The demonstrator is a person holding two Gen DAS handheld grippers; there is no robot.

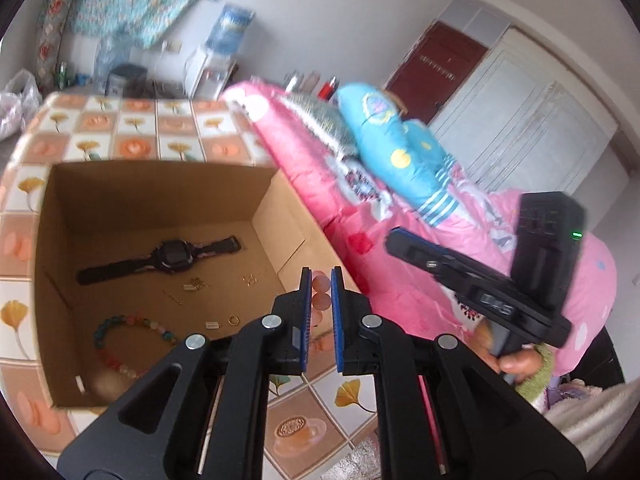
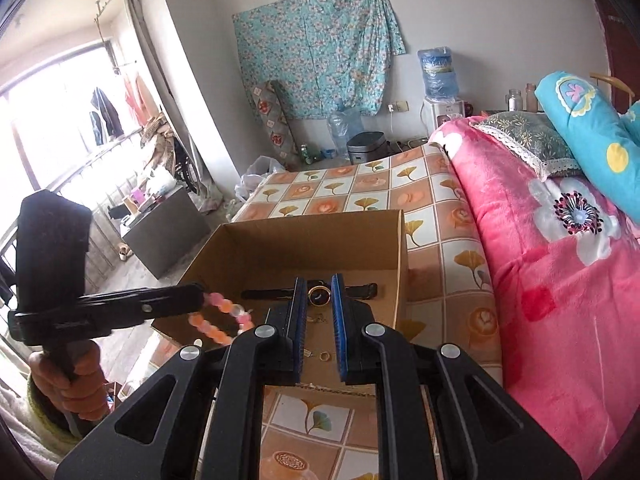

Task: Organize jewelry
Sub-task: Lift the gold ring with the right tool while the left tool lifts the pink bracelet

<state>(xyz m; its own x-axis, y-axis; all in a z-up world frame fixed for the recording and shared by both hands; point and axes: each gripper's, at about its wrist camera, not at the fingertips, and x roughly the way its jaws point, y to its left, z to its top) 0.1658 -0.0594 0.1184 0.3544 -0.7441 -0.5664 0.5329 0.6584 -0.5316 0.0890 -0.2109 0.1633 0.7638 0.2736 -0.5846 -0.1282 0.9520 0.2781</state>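
Left gripper (image 1: 321,276) clamps the pink bead bracelet (image 2: 218,318), right gripper (image 2: 319,280) pinches a gold-rimmed watch (image 2: 319,295) over the cardboard box (image 2: 280,226)

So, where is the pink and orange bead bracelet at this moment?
The pink and orange bead bracelet hangs from the left gripper at the left of the right wrist view, in the air beside the near left corner of the brown cardboard box.

Pink floral quilt (image 2: 560,280), blue pillow (image 1: 404,152), water dispenser (image 2: 438,80), blurred.
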